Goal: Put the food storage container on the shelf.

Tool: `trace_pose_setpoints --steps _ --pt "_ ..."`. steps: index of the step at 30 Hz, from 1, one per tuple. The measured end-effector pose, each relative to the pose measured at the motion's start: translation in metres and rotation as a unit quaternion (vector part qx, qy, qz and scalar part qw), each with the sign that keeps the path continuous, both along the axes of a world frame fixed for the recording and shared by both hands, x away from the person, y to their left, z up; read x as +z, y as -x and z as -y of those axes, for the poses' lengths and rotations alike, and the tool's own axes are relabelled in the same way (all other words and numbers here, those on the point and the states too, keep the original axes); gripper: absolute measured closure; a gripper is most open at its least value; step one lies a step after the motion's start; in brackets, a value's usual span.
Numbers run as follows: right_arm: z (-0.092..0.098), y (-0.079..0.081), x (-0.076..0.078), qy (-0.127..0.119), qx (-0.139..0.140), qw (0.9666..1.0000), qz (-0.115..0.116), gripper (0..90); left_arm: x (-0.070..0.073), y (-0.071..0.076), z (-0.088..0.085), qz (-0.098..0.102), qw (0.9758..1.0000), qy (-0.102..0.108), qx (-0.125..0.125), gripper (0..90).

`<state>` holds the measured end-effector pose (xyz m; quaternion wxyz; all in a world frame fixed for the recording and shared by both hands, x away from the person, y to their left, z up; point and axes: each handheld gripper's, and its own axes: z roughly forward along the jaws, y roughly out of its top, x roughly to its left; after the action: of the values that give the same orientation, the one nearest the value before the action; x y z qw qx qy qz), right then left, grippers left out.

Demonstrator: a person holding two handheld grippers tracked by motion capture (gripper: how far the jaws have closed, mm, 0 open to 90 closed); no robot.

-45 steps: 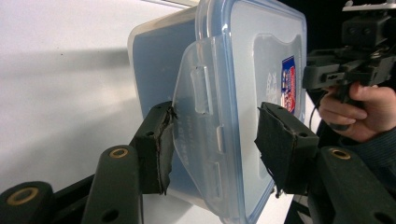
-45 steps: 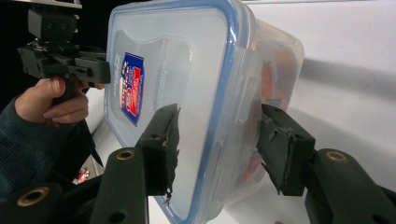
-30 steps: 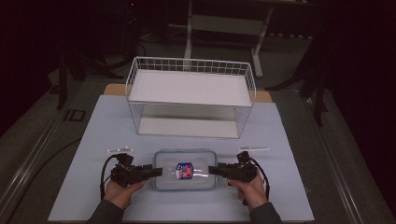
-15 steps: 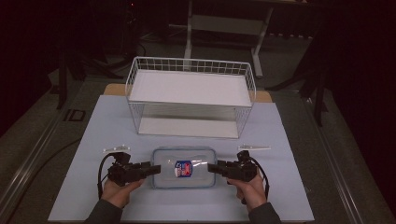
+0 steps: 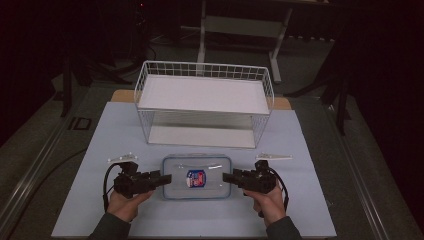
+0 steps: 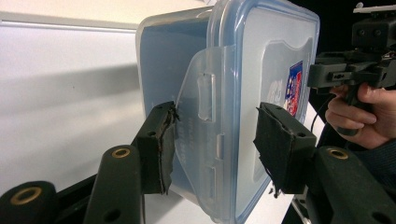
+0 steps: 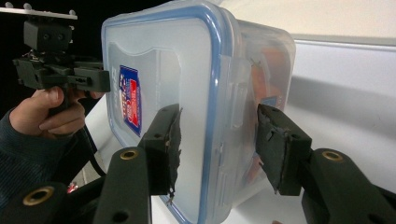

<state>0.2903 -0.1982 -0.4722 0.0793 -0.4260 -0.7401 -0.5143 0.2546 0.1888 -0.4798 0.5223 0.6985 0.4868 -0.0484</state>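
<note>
A clear plastic container (image 5: 196,177) with a blue-rimmed lid lies flat on the pale blue mat (image 5: 75,200), just in front of the white wire basket (image 5: 204,107), with a hand-held gripper at each of its short ends. Seen from the high view, the left gripper (image 5: 165,178) meets the container's left edge and the right gripper (image 5: 227,177) its right edge, each held level by a hand (image 5: 125,205) coming in from the near side of the mat.

The left gripper view brings in what the overhead camera cannot: the container's end latch (image 6: 205,135) stands swung out from the lid, and the gripper (image 6: 212,140) straddles it, one pad touching the flap's edge while the other pad stands clear of the lid, so the jaws are released rather than clamped. Beyond the container, the other hand (image 6: 359,116) and its gripper show at the far end.

The right gripper view gives the mirror picture. The gripper (image 7: 217,140) straddles the container's (image 7: 187,107) side latch (image 7: 233,93), gaps showing on both sides, jaws unclenched. Orange contents (image 7: 271,79) glow through the clear wall here. A red and blue label (image 7: 130,99) sits mid-lid, also legible from above.
</note>
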Motion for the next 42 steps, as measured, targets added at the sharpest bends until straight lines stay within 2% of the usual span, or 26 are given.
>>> trace_pose_setpoints --steps 9,25,42 --pt "0.000 0.001 0.006 0.000 0.000 0.9997 0.023 51.2 0.005 0.001 0.000 0.018 0.9998 -0.002 -0.002 48.8" --pt "-0.001 0.002 0.015 -0.003 0.002 0.9988 0.048 51.2 0.015 0.002 -0.001 0.046 0.9989 -0.006 -0.002 48.8" --pt "0.002 -0.001 0.033 -0.008 0.001 0.9970 0.077 51.3 0.035 -0.002 0.002 0.075 0.9971 -0.009 -0.004 48.9"
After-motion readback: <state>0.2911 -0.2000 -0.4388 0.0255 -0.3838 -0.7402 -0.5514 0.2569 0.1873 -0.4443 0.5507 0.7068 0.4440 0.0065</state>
